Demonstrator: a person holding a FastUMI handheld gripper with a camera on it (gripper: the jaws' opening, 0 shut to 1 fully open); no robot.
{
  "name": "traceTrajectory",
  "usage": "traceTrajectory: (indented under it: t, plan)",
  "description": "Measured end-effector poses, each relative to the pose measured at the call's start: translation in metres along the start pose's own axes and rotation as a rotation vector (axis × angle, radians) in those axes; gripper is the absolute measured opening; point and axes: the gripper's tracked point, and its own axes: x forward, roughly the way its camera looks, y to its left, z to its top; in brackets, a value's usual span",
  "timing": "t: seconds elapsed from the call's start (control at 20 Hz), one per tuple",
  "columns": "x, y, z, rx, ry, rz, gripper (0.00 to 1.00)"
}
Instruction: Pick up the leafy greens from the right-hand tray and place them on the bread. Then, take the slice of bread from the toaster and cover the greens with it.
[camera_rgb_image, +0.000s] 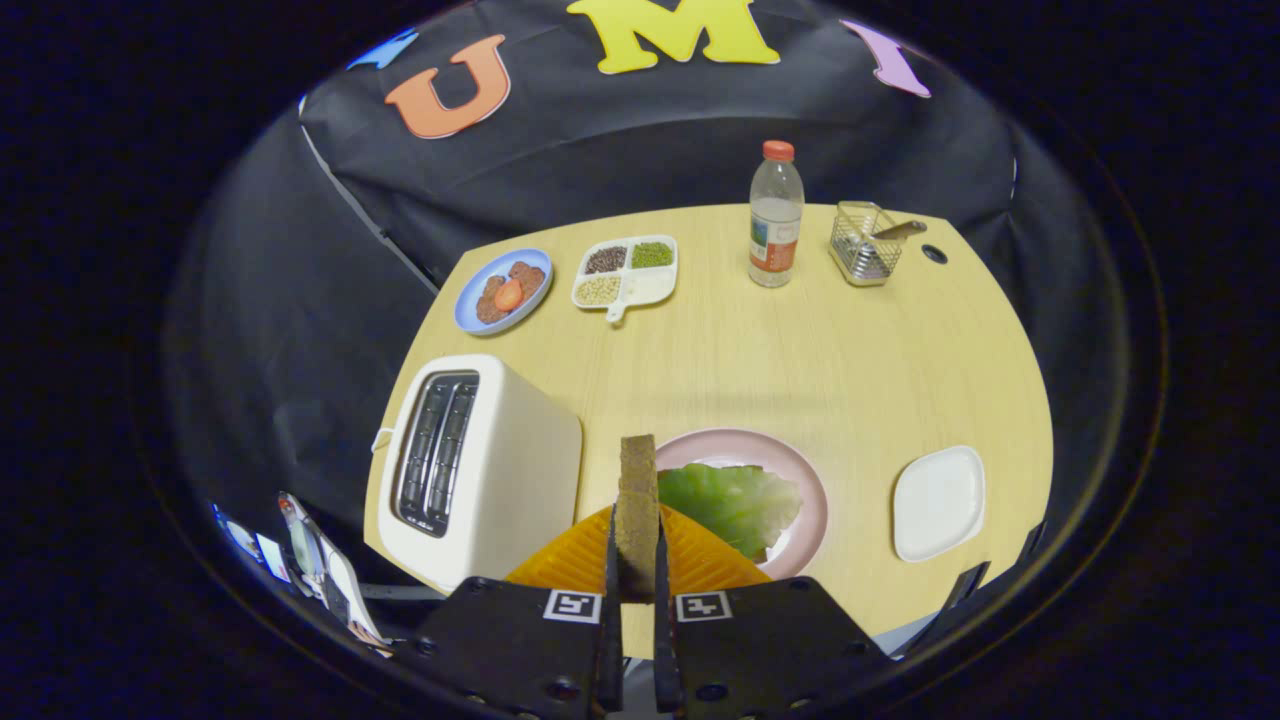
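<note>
Gripper (636, 575) of mine is clamped on a slice of bread (637, 505), both fingers pressing its flat sides, so the slice stands on edge between them and rises above the tips. Just past the slice lie the leafy greens (730, 503) on a pink plate (805, 478), which sits right ahead of my fingers. An orange ribbed thing (700, 560) shows under the slice and across the near part of the plate; I cannot tell what it is. To my left of the slice stands the cream toaster (480, 470), its two slots facing up. To my right of the plate, apart from it, lies a white square tray (938, 502). Farther across the wooden table (800, 350) I see a blue plate (503, 290) with brown pieces and something red, a white divided dish (625, 272) of grains, a clear bottle (776, 215) with a red cap, and a wire basket (862, 245).
</note>
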Motion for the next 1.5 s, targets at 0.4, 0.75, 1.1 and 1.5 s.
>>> traceTrajectory:
  t: [0.4, 0.75, 1.1, 1.5]
  plan:
    - [0.032, -0.019, -0.018, 0.036, 0.026, 0.061, 0.12]
    - [0.044, -0.056, -0.029, 0.055, 0.039, 0.035, 0.24]
    - [0.055, -0.080, -0.035, 0.069, 0.066, 0.019, 0.32]
    - [0.071, -0.100, -0.038, 0.055, 0.070, -0.046, 0.50]
